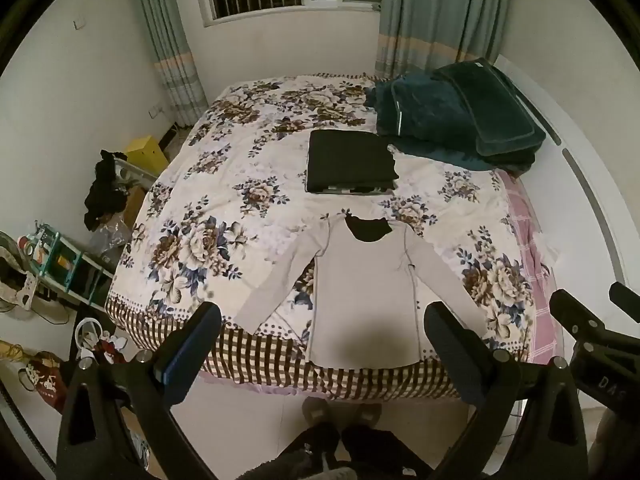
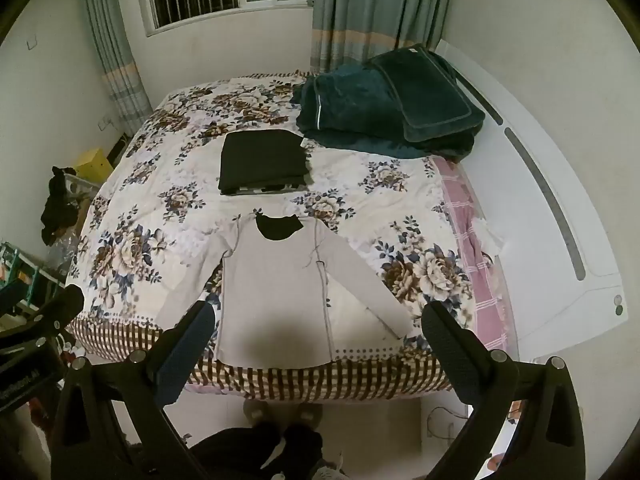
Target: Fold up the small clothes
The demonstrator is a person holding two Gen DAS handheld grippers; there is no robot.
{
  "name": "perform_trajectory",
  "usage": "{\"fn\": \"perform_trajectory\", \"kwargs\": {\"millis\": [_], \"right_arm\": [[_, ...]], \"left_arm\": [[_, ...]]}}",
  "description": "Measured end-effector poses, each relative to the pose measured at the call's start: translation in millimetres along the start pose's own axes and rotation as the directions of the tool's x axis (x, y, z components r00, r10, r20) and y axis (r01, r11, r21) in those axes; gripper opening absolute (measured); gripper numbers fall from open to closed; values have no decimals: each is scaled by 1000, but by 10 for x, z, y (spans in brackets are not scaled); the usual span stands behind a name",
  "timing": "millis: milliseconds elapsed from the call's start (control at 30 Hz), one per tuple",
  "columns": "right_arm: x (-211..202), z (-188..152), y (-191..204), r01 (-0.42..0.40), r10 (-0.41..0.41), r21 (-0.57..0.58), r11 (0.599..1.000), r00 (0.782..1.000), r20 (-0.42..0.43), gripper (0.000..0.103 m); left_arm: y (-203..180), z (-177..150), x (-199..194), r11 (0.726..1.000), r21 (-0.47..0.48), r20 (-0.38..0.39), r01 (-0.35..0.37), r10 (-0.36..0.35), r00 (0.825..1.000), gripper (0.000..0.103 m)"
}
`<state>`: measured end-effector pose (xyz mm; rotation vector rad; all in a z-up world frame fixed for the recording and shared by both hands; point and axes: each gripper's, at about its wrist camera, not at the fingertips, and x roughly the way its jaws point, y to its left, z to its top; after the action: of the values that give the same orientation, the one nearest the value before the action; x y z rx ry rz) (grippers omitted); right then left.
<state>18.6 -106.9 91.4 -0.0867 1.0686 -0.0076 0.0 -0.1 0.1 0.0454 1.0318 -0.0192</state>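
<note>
A small pale grey long-sleeved shirt (image 1: 364,280) (image 2: 276,280) lies flat on the flowered bedspread near the bed's front edge, sleeves spread out and down, dark lining showing at the neck. Beyond it rests a folded black garment (image 1: 350,160) (image 2: 262,162). My left gripper (image 1: 324,340) hangs open above the shirt's hem, nothing between its fingers. My right gripper (image 2: 316,340) is likewise open above the hem, holding nothing. The right gripper's body shows at the right edge of the left wrist view.
A pile of dark teal blankets (image 1: 452,120) (image 2: 388,104) lies at the bed's far right by the white headboard (image 2: 552,208). Shelves, a yellow box (image 1: 146,154) and clutter fill the floor left of the bed. A person's slippered feet (image 1: 340,412) stand at the bed's front.
</note>
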Motion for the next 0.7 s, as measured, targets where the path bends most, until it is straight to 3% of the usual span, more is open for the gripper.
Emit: {"fn": "perform_trajectory", "kwargs": {"millis": [700], "right_arm": [[13, -26, -32, 6, -6, -5, 1000, 1000, -2, 103]], "left_arm": [[13, -24, 15, 1000, -11, 5, 16, -16, 1000, 103]]}}
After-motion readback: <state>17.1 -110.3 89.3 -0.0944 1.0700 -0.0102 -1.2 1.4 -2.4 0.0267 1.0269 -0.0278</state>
